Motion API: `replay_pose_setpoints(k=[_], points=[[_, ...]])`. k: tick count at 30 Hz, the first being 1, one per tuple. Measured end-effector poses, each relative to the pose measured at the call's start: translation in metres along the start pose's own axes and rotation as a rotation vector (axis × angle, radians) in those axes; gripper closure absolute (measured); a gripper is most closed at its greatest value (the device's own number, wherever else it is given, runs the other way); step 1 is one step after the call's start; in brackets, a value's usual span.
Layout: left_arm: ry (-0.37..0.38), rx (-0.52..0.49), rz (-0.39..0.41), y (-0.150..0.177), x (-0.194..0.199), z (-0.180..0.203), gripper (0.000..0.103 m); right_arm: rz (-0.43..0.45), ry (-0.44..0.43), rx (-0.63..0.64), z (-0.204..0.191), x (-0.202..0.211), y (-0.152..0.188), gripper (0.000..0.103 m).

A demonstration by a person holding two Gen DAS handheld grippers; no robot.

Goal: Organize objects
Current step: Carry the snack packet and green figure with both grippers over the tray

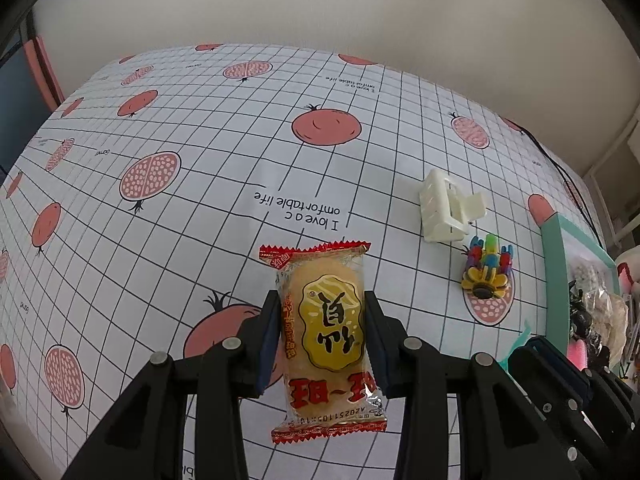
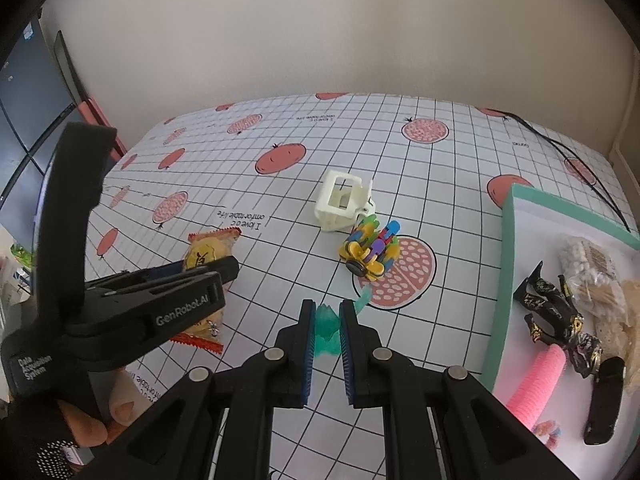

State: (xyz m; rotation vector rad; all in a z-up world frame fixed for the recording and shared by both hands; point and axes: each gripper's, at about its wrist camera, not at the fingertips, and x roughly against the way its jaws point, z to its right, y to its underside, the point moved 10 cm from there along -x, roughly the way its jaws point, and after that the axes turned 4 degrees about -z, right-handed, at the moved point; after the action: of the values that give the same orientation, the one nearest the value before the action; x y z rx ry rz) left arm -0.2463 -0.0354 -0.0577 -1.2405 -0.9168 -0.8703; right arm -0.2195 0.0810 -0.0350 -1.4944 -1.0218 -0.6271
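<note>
My left gripper [image 1: 322, 340] is shut on a rice cracker snack packet [image 1: 326, 340] with red ends and a yellow label, held above the tablecloth; the packet also shows in the right wrist view [image 2: 208, 252]. My right gripper [image 2: 326, 338] is shut on a translucent teal plastic piece [image 2: 326, 328] whose tail sticks out ahead [image 2: 362, 300]. A white hair claw clip [image 1: 448, 210] [image 2: 344, 200] and a multicoloured clip bundle with a yellow flower [image 1: 486, 268] [image 2: 370, 254] lie on the cloth to the right.
A teal-rimmed white tray [image 2: 504, 264] [image 1: 554, 264] at the right holds dark wrappers [image 2: 552, 308], a pink roller [image 2: 536, 384], a black item [image 2: 604, 400] and bagged snacks. A black cable [image 2: 576, 164] runs along the far right. A wall stands behind the table.
</note>
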Motion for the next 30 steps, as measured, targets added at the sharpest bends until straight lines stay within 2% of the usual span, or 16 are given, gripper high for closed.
replay_pose_setpoints(k=[8,12,18,21,27,30], points=[[0.0,0.012,0.016,0.0,0.009,0.004,0.062,0.024,-0.016,-0.008,0.003,0.012,-0.004,0.091],[0.014,0.025,0.043,-0.002,0.018,0.01,0.062,0.076,-0.033,-0.065,0.019,0.03,-0.015,0.091],[0.086,0.011,0.131,-0.017,0.046,0.035,0.062,0.187,-0.017,-0.145,0.062,0.07,-0.031,0.091],[0.119,-0.012,0.179,-0.021,0.06,0.055,0.062,0.242,0.025,-0.195,0.091,0.092,-0.035,0.091],[0.184,-0.103,0.238,-0.021,0.08,0.106,0.062,0.298,0.052,-0.308,0.143,0.119,-0.031,0.091],[0.212,-0.147,0.243,-0.017,0.084,0.13,0.062,0.305,0.068,-0.347,0.165,0.125,-0.025,0.091]])
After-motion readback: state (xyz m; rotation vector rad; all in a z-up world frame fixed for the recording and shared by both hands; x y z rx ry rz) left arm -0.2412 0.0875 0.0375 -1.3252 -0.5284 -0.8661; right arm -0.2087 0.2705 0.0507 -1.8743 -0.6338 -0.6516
